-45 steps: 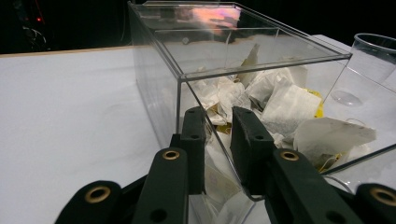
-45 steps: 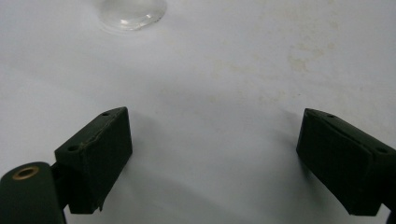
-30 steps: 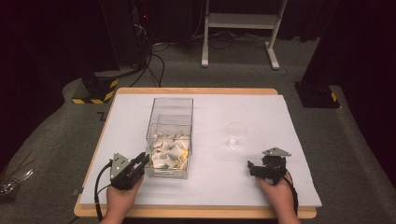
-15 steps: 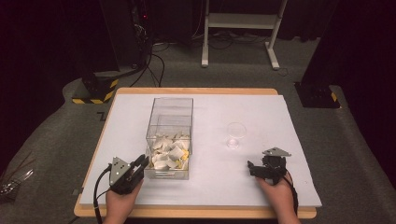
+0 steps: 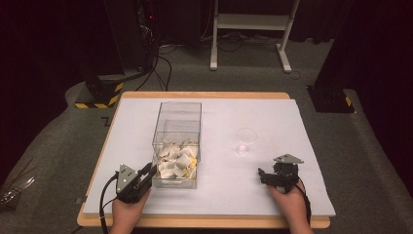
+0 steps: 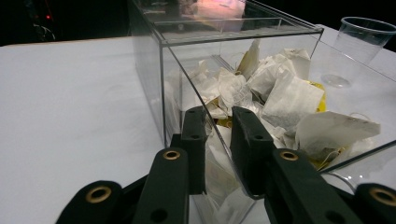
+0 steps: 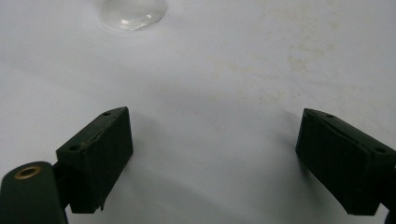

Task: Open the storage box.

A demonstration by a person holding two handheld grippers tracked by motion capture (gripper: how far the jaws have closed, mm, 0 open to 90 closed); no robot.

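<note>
A person sits at a table covered with a white sheet (image 5: 272,117), holding a black two-jaw gripper in each hand.

The left gripper (image 6: 217,126) is at the near left corner of a clear plastic box (image 5: 178,141). Its jaws are closed on the box's thin near wall, one jaw outside the box and one inside, with only the wall between them. In the high view this gripper (image 5: 148,171) sits just left of the box's near end and angles toward it.

The box is long and rectangular, standing upright on the sheet a little left of centre, its long side running away from the person. Its near half holds a loose pile of white paper tea bags (image 6: 285,98), some with yellow tags. Its far half looks empty.

The right gripper (image 5: 262,175) rests low over the sheet near the front right of the table, well apart from the box. Its jaws stand wide open with nothing between them, only bare sheet.

A clear plastic cup (image 5: 246,140) stands upright on the sheet, between the box and the right gripper and a little farther from the person.
</note>
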